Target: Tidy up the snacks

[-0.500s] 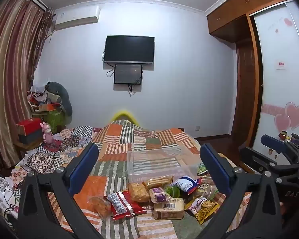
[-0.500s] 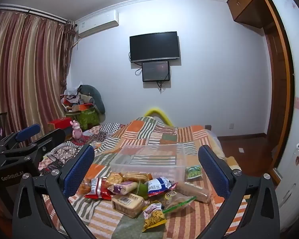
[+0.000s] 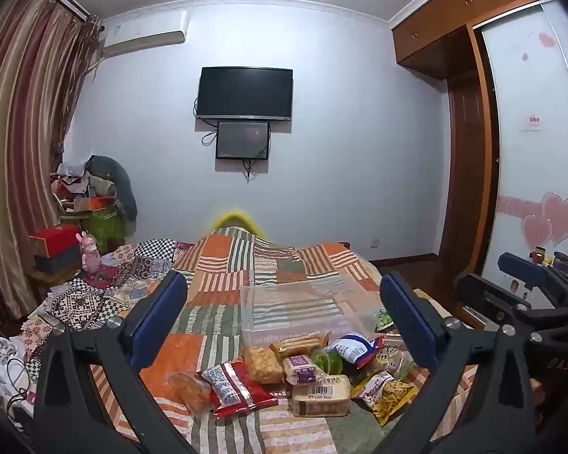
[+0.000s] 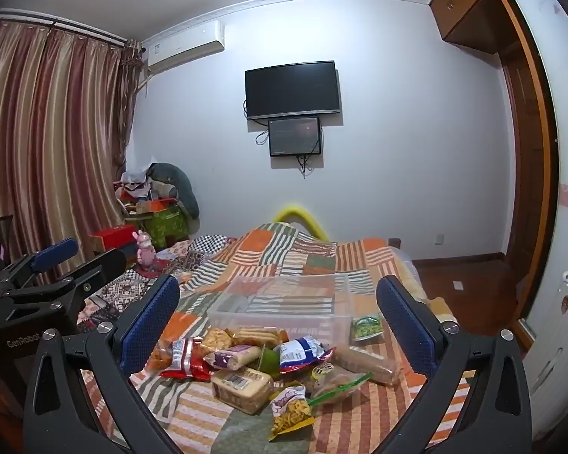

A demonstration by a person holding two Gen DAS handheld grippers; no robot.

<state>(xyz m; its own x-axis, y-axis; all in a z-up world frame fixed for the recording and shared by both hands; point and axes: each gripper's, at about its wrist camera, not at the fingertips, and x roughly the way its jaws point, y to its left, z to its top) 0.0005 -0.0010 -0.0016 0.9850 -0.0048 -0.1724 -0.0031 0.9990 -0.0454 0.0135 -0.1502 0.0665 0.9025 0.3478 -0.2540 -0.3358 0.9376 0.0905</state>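
Fingers (image 4: 147,325) spread; only right view shows green packet (image 4: 366,327).

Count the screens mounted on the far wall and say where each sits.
2. A large black television hangs high on the wall, and a smaller dark monitor sits directly beneath it, cables dangling below. Both appear switched off; no other screens are visible.

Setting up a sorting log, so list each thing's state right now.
left gripper: open, holding nothing
right gripper: open, holding nothing
clear bin: lidless, looks empty
snack packets: heaped on the quilt, outside the bin
TV: screen dark
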